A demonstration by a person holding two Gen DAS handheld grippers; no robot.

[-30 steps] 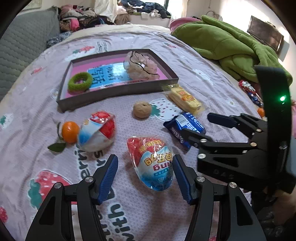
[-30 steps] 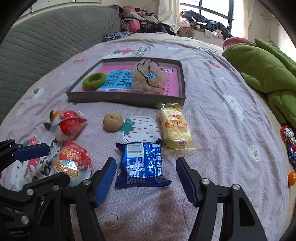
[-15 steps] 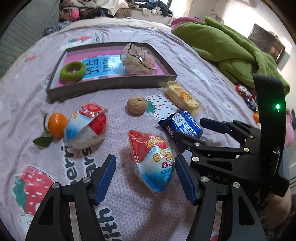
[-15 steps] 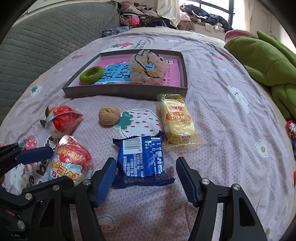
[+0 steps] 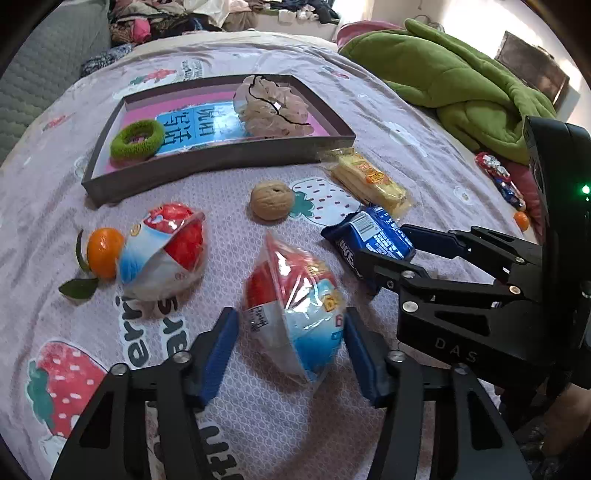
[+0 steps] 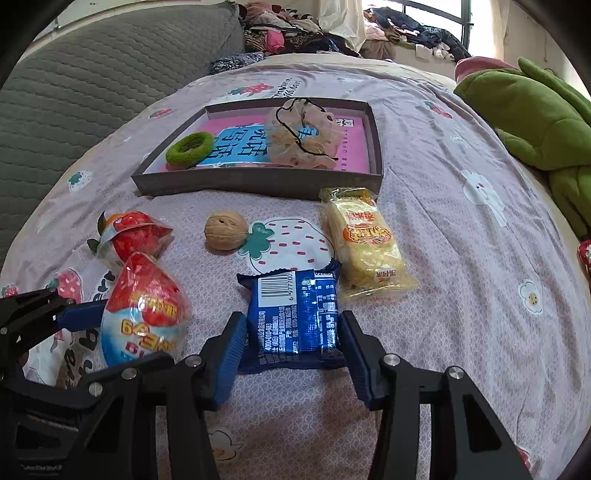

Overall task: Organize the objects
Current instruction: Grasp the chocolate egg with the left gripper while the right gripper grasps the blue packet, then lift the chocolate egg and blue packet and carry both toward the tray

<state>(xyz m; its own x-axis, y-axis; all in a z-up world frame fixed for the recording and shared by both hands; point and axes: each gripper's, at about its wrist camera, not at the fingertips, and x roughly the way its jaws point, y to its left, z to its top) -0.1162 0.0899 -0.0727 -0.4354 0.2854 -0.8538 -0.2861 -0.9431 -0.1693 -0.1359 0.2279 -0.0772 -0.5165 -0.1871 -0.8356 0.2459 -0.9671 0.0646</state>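
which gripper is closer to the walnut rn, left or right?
Left, narrowly. The walnut lies just beyond the egg-shaped snack pack that the closing left gripper straddles. The right gripper, closing around the blue packet, sits further off to the side.

1. Daylight enters from the window point(image 6: 436, 22) at the far end, which is overexposed to white.
2. The bed point(image 6: 461, 229) is evenly and brightly lit; shadows are soft and short.
3. Glare streaks the plastic wrappers.
4. Fisheye curvature bends the edges; the corners are vignetted black.
5. Focus is sharp, with slight blur toward the rim.
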